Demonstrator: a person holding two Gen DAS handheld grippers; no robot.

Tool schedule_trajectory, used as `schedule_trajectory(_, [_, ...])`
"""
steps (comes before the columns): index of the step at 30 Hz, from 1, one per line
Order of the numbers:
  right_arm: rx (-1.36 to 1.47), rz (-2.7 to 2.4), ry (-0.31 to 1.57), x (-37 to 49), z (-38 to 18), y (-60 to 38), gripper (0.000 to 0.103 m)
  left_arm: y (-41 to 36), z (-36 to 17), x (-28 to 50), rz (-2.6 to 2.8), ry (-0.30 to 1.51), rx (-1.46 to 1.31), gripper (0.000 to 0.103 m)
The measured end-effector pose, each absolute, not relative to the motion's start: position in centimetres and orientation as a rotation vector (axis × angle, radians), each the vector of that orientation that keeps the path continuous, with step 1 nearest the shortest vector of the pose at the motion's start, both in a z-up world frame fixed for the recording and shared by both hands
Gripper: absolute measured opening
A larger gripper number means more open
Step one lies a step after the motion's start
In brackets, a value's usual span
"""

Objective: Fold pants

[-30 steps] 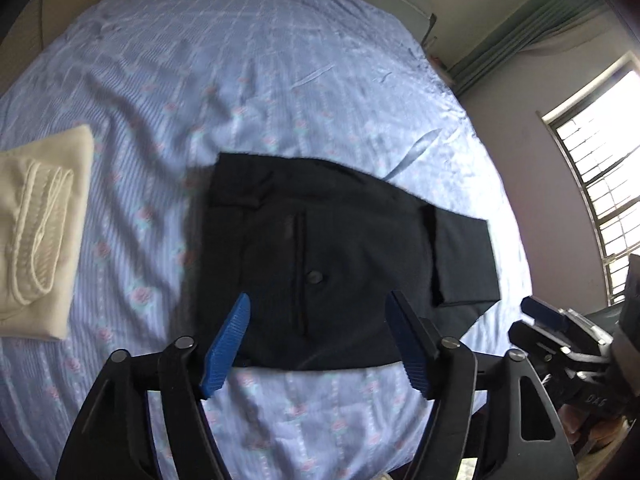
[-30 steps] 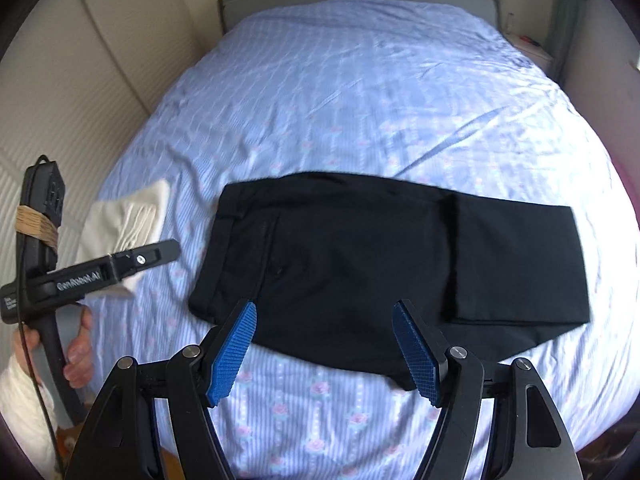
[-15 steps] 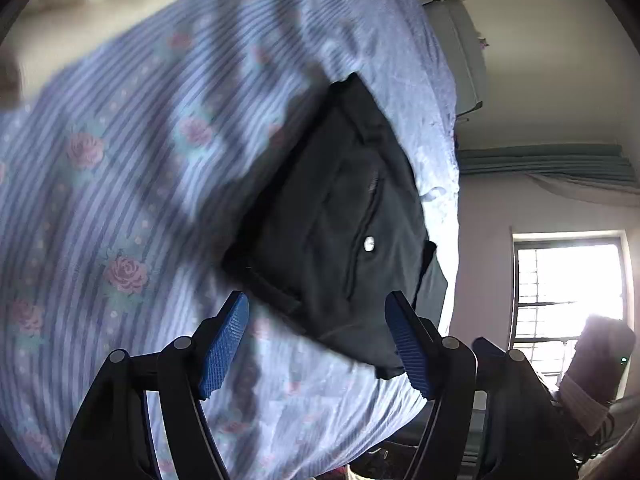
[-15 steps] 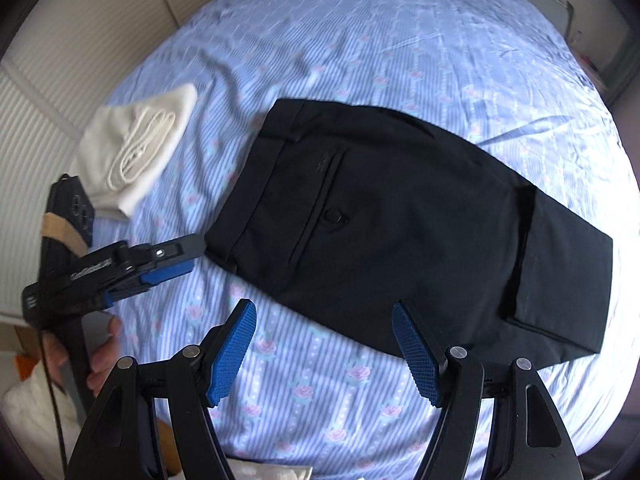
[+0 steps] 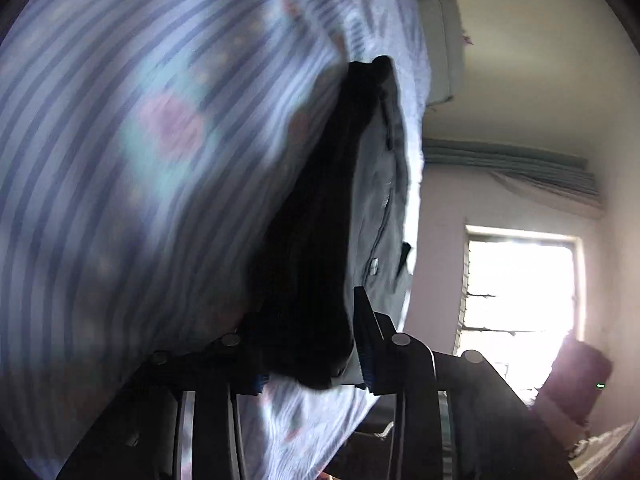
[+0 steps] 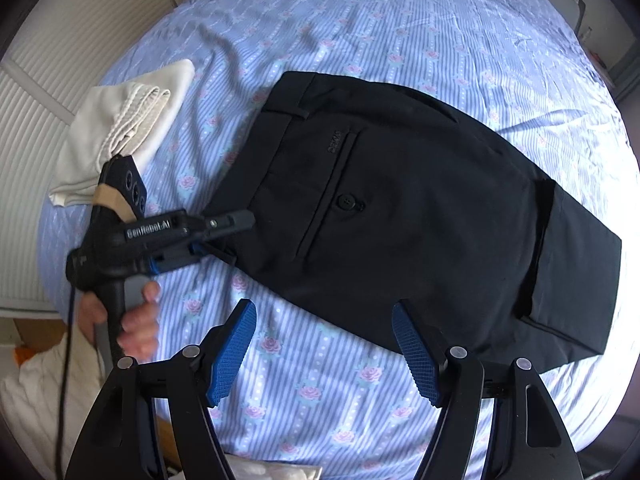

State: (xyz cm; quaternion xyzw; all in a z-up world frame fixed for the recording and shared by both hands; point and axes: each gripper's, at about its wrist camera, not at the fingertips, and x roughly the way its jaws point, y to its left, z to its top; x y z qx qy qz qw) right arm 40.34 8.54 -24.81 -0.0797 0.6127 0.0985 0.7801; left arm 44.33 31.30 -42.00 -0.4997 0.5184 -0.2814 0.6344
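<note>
A: Logging the pants first: black, folded over on themselves, flat on the striped floral bedsheet. Waistband end sits toward the left of the right wrist view, back pocket with 1 button facing up, leg ends doubled over at the right.

B: Left gripper?

A: Low on the sheet at the waistband corner nearest the camera. From the right wrist view its tips meet the corner of the fabric. In its own view the left gripper has dark cloth sitting between the 2 fingers, the blue pad on the right pressed against it. Grasping the pants corner, I'd call it.

B: Sure it's clamped?

A: Fairly; that view is blurred and tilted, so the far finger is mostly hidden by cloth.

B: Right gripper?

A: Released, jaws spread wide, hanging above bare sheet just short of the near edge of the pants. Touching nothing.

B: Anything else?

A: Cream folded garment on the sheet left of the pants, apart from them. Bright window in the left wrist view. Bare hand on the left gripper's handle.
</note>
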Motion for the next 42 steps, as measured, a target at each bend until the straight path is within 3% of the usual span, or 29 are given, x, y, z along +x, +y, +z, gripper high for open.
schedule_trajectory(10, [-0.083,0.186,1.324,41.3,-25.2,8.0,0.072,26.0,-41.0,52.3,-0.844,1.282,-0.899,0.033])
schedule_trajectory(12, [-0.067,0.17,1.311,41.6,-25.0,7.7,0.072,24.9,-40.8,53.2,-0.794,1.363,-0.809,0.022])
schedule_trajectory(14, [-0.057,0.156,1.297,41.7,-24.6,7.3,0.072,24.6,-39.9,53.2,-0.758,1.386,-0.761,0.022])
schedule_trajectory(25, [-0.004,0.123,1.164,40.3,-20.4,3.4,0.07,20.4,-27.5,50.4,-0.646,1.254,-0.576,0.016])
schedule_trajectory(34, [0.129,0.041,1.02,36.7,-16.3,-4.6,0.07,11.2,-18.6,49.0,-0.578,1.203,-0.341,0.016])
schedule_trajectory(42, [0.247,-0.005,0.91,32.0,-13.2,-15.6,0.07,0.8,-14.5,46.7,-0.516,1.176,-0.215,0.016])
